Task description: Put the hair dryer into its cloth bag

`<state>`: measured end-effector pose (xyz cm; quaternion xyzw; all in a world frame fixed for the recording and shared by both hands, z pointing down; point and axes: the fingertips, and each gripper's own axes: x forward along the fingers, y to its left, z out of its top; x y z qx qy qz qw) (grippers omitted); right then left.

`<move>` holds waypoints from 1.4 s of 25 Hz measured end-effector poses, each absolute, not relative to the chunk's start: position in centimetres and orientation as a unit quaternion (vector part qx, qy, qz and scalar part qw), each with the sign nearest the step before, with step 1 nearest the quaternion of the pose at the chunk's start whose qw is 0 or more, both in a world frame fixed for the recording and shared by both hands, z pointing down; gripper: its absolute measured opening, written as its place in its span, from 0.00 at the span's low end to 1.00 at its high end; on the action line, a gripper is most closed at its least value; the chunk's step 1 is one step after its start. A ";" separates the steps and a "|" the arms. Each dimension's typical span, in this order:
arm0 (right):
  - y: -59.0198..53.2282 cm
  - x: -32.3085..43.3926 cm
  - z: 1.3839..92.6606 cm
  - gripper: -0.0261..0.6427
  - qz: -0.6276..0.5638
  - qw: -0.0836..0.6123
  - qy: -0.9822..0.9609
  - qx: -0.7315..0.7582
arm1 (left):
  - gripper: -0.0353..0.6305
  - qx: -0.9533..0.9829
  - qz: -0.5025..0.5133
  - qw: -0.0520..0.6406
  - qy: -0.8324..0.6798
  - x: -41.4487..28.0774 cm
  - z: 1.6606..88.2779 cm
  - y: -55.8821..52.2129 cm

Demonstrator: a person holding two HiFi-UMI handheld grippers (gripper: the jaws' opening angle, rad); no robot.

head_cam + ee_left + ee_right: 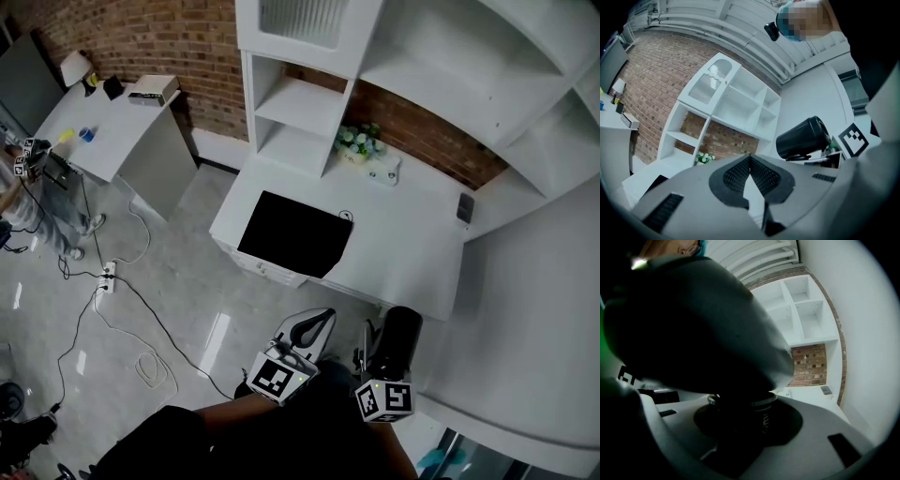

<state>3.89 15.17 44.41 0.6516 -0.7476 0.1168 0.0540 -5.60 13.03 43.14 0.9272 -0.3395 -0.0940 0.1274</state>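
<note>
My right tool (740, 420) is clamped on the handle of the black hair dryer (693, 319), which is in the air short of the table (412, 253). My left tool (750, 168) is closed on nothing. The dryer looks rigid, smooth and top-heavy (it may swing), so the handle is the sound hold. The cloth bag (293, 234) lies flat and limp on the table.

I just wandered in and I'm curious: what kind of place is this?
Probably a mock home room set up in a studio or lab: a white desk and white shelving against a brick wall, but with a power strip and loose cables trailing across the floor.
</note>
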 end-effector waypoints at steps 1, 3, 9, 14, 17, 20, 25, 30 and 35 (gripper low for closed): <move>15.1 3.7 44.8 0.30 0.123 0.059 -0.748 0.649 | 0.08 0.928 -0.089 0.127 -0.339 -5.8 43.5 13.0; 14.9 3.5 45.5 0.30 0.135 0.062 -0.748 0.647 | 0.08 0.926 -0.087 0.127 -0.344 -6.2 43.7 12.7; 14.4 2.3 46.0 0.30 0.119 0.078 -0.755 0.640 | 0.08 0.925 -0.069 0.120 -0.355 -7.7 44.5 12.7; 13.1 0.6 45.8 0.30 0.103 0.073 -0.779 0.614 | 0.08 0.918 -0.060 0.127 -0.371 -8.7 45.5 11.6; 12.0 1.0 45.9 0.30 0.094 0.073 -0.785 0.608 | 0.08 0.916 -0.053 0.113 -0.380 -8.6 46.0 10.2; 10.6 2.1 45.9 0.30 0.099 0.068 -0.781 0.612 | 0.08 0.917 -0.040 0.104 -0.383 -7.9 46.5 8.4; 8.1 4.2 46.7 0.30 0.107 0.053 -0.782 0.612 | 0.08 0.920 -0.001 0.088 -0.383 -5.9 49.0 5.2; 5.2 6.3 46.8 0.30 0.109 0.048 -0.784 0.609 | 0.08 0.928 0.057 0.086 -0.358 -2.5 52.4 1.9; 2.2 9.0 47.0 0.30 0.128 0.048 -0.773 0.620 | 0.08 0.927 0.133 0.109 -0.333 0.2 57.5 -1.3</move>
